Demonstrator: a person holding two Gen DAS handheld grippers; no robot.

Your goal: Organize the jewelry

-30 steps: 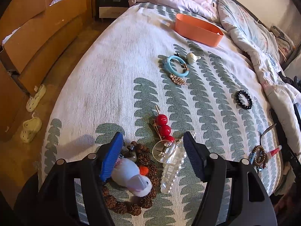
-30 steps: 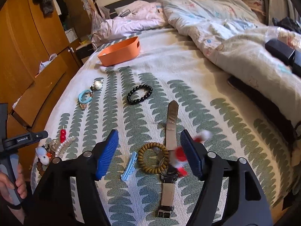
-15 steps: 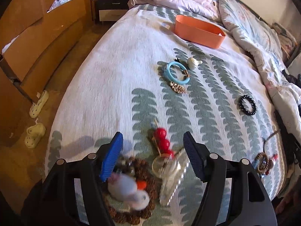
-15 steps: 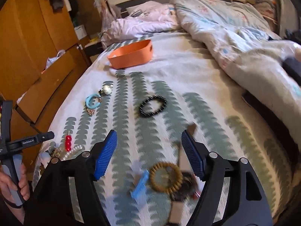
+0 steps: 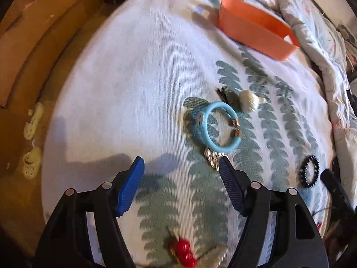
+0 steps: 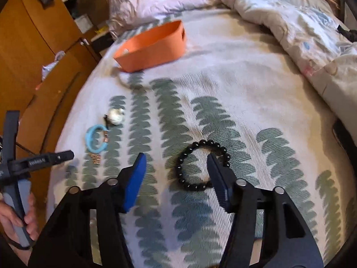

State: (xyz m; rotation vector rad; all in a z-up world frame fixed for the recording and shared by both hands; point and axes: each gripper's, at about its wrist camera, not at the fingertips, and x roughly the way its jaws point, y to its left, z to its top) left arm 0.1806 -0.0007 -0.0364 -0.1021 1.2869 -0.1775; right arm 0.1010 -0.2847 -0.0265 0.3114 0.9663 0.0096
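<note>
One leaf-patterned bedspread (image 6: 223, 71) beside wooden cabinets (image 6: 33, 44).

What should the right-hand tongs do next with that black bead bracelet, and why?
Probably lower a little and finish closing on the black bead bracelet. The right tongs are closing with its near side between them but not yet gripped, and the orange bin waits beyond.

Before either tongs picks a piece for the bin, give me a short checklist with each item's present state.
1. Right tongs closing, nothing pinched yet: ok.
2. Black bead bracelet between its fingers, flat on the bed: ok.
3. Left tongs empty: ok.
4. Blue bangle ahead of the left tongs, outside the gap: not ok.
5. Orange bin upright, opening unobstructed: ok.
6. Bin contents: cannot tell.
</note>
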